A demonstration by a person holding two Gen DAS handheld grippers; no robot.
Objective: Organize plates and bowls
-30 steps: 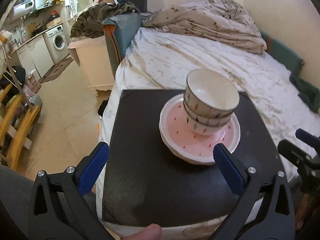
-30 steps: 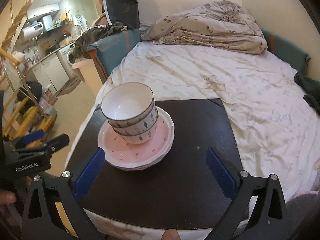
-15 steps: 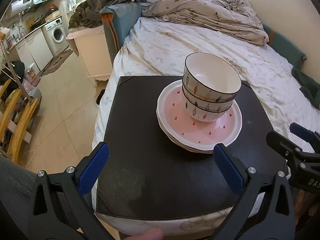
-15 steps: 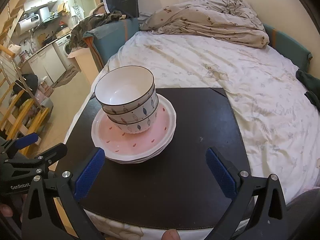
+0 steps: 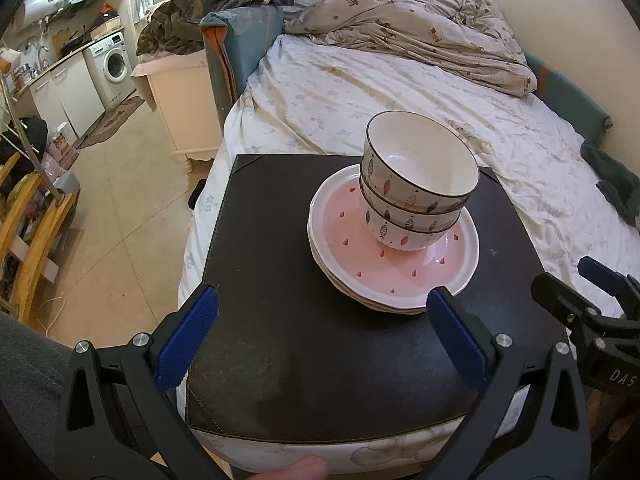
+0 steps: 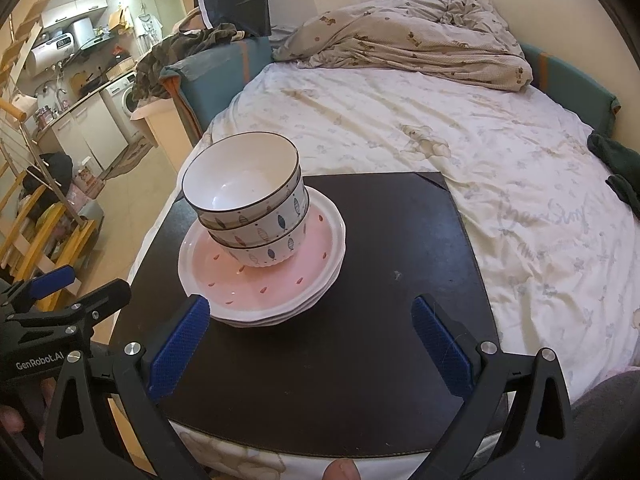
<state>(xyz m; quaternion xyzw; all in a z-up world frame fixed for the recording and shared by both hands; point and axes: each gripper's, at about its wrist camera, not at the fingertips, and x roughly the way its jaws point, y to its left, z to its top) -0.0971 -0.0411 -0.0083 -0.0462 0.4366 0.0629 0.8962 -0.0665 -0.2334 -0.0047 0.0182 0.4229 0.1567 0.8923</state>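
Observation:
A stack of white bowls with fish patterns [image 5: 416,196] [image 6: 250,210] sits nested on a stack of pink plates with white rims [image 5: 384,276] [image 6: 276,280]. The plates rest on a black mat [image 5: 304,340] [image 6: 384,288] laid on the bed's near corner. My left gripper [image 5: 322,334] hovers open above the mat's near part, its right finger close to the plates' front rim. My right gripper [image 6: 310,342] is open too, to the right of the plates, with its left finger near their front rim. Neither holds anything.
A bed with a white sheet [image 5: 380,92] [image 6: 500,148] and a crumpled duvet [image 5: 420,36] stretches behind the mat. Dark clothing [image 6: 620,168] lies at the bed's right edge. Tiled floor [image 5: 120,200], a cabinet and a washing machine [image 5: 114,60] are to the left.
Both grippers have drawn back and tilted slightly; the dishes look a little nearer and lower in view. The bowls and plates themselves have not moved. Both grippers stayed open.

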